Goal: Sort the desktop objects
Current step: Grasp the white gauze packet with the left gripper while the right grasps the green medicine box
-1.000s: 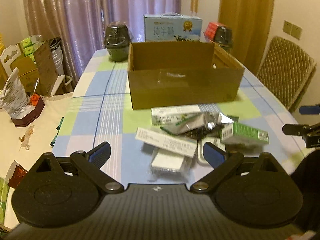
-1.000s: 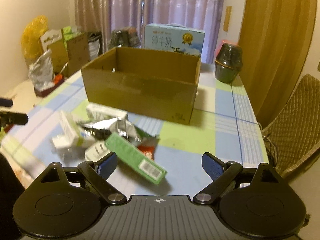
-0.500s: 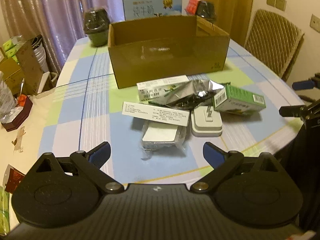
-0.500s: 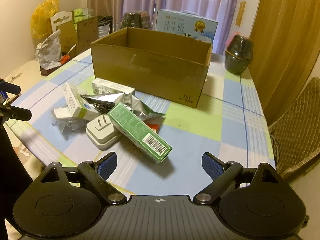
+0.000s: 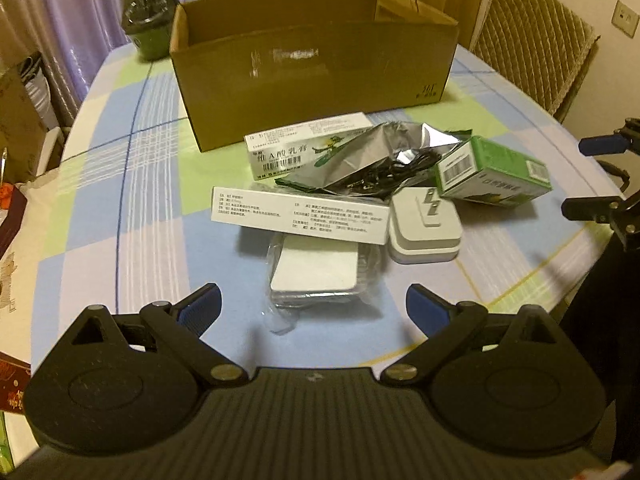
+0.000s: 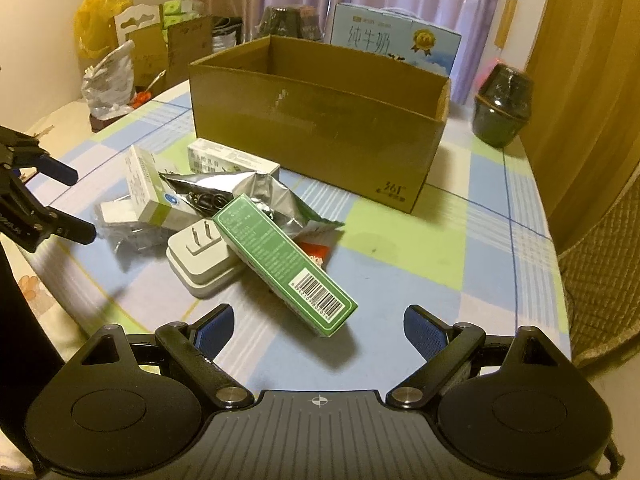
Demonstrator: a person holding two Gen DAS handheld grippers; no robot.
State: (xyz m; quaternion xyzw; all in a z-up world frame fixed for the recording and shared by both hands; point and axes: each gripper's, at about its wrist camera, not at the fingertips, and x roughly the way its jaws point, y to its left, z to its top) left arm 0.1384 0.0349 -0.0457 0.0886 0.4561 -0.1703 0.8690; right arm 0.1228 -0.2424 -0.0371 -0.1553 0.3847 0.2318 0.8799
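Observation:
An open cardboard box stands mid-table. In front of it lies a heap: a green carton, a white plug adapter, a long white carton, a white-and-green carton, a silver foil pouch and a wrapped white pad. My left gripper hangs open just short of the wrapped pad. My right gripper is open with the green carton's barcode end between its fingertips, untouched.
A checked cloth covers the table. Behind the box stand a blue milk carton and dark wrapped pots. A woven chair sits at the right. Bags and cartons crowd the far left.
Both grippers have moved forward and down toward the heap, which now looks larger. The objects lie as before, and both grippers stayed open.

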